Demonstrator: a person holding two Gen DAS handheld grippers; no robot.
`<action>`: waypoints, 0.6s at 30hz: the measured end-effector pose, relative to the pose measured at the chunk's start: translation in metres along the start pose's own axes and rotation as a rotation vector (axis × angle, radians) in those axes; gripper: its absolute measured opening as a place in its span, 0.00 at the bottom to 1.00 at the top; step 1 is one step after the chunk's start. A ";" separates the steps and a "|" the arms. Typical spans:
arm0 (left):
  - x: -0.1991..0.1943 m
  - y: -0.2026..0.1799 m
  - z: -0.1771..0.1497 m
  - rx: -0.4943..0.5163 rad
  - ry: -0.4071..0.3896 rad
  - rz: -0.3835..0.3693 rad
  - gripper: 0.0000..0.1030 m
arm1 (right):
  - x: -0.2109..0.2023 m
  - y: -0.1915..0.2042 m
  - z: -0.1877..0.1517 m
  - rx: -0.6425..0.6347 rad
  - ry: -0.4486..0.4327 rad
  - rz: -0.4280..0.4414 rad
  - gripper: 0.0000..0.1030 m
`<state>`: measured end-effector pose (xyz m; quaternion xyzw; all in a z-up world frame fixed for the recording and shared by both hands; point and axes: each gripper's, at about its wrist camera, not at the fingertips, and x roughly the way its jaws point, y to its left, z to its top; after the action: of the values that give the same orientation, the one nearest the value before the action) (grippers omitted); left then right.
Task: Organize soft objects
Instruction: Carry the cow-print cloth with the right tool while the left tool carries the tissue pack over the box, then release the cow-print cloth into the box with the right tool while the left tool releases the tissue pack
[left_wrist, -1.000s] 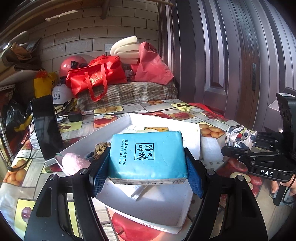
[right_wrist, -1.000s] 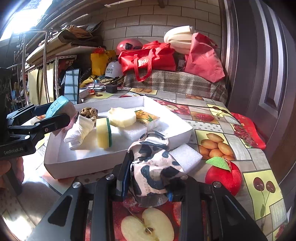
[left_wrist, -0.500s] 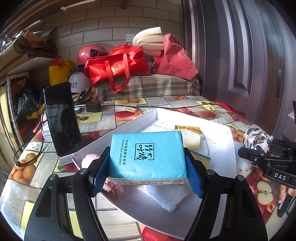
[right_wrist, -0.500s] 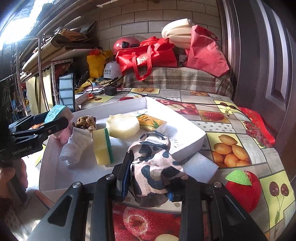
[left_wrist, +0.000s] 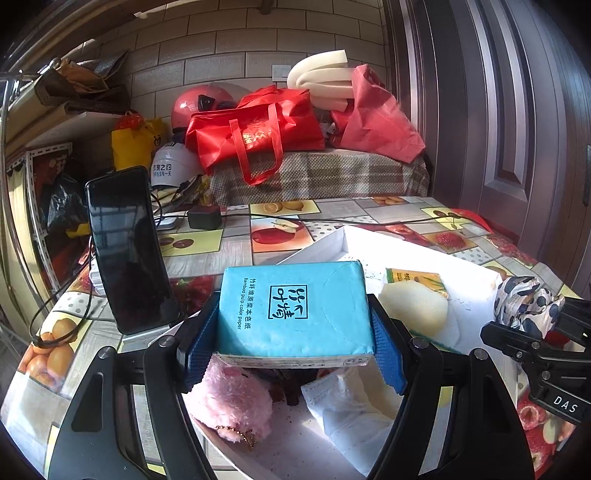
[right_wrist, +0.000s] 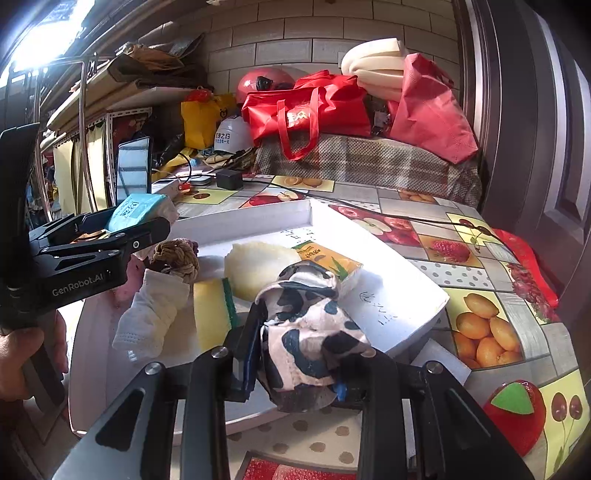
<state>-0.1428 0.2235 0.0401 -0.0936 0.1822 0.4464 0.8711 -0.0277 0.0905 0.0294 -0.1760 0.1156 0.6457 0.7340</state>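
1. The left gripper (left_wrist: 293, 345) is clamping a blue tissue pack (left_wrist: 293, 308) between its blue pads (left_wrist: 386, 350), the jaws closed only to the pack's width; it is hovering over the near left corner of the white tray (left_wrist: 417, 247).
2. The right gripper (right_wrist: 295, 373) is pinching a black-and-white spotted cloth (right_wrist: 306, 332), its jaws drawn close together around the bunched fabric; it is hanging above the tray's near edge, seen as (right_wrist: 402, 288) in the right wrist view.
3. Inside the tray, a pink plush (left_wrist: 232, 402) and a white sock (left_wrist: 343, 402) are lying directly beneath the held pack.
4. A pale round sponge (right_wrist: 258, 266) is sitting near the tray's middle, with an orange-and-green packet (right_wrist: 325, 260) touching its right side.
5. A yellow sponge with a green edge (right_wrist: 212, 314) is standing on its side between the sock and the cloth.
6. A brown knotted rope ball (right_wrist: 175, 256) is resting at the tray's left side, just behind the sock.
7. A phone (left_wrist: 129, 251) is leaning upright on the fruit-print tablecloth (left_wrist: 280, 229), left of the tray.
8. A red bag (left_wrist: 255, 133) is sitting on a plaid cover well behind the tray.
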 end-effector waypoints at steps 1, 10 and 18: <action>0.003 0.000 0.001 0.000 0.004 0.006 0.72 | 0.002 0.002 0.002 0.002 -0.001 0.003 0.31; 0.023 0.011 0.007 -0.047 0.033 0.054 0.72 | 0.038 -0.003 0.018 0.084 0.046 -0.018 0.31; 0.014 0.009 0.006 -0.034 -0.013 0.095 1.00 | 0.052 -0.008 0.023 0.132 0.073 -0.087 0.59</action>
<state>-0.1410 0.2407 0.0399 -0.0966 0.1733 0.4910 0.8483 -0.0136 0.1457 0.0306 -0.1555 0.1766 0.5975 0.7666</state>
